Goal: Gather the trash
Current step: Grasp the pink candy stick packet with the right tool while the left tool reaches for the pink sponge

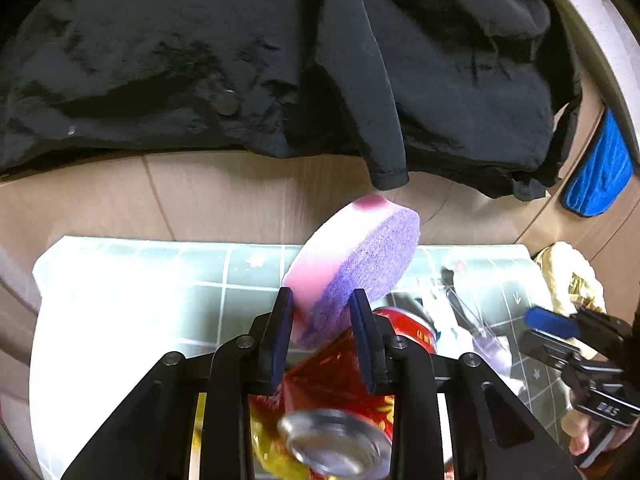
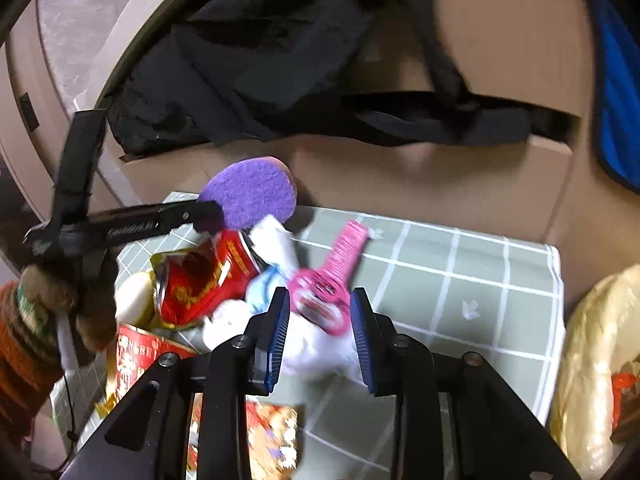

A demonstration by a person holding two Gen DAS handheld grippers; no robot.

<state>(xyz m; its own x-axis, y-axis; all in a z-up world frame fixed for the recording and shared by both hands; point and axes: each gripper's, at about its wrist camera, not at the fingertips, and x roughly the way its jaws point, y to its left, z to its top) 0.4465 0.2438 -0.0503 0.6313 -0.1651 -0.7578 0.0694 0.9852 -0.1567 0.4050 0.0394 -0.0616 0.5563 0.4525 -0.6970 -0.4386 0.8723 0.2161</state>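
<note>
My left gripper is shut on a round sponge, pink on one face and purple on the other, held tilted above a pile of trash. The right wrist view shows the same sponge at the left gripper's tip. Under it lie a red can, a red snack wrapper and a silver can end. My right gripper stands open over a pink watch-shaped toy and white tissue; nothing is pinched between its pads.
The trash lies on a green checked cloth. Black clothing is heaped behind it on a brown surface. A blue cloth hangs at the right and a gold bag sits beside the cloth. A gloved hand holds the left gripper.
</note>
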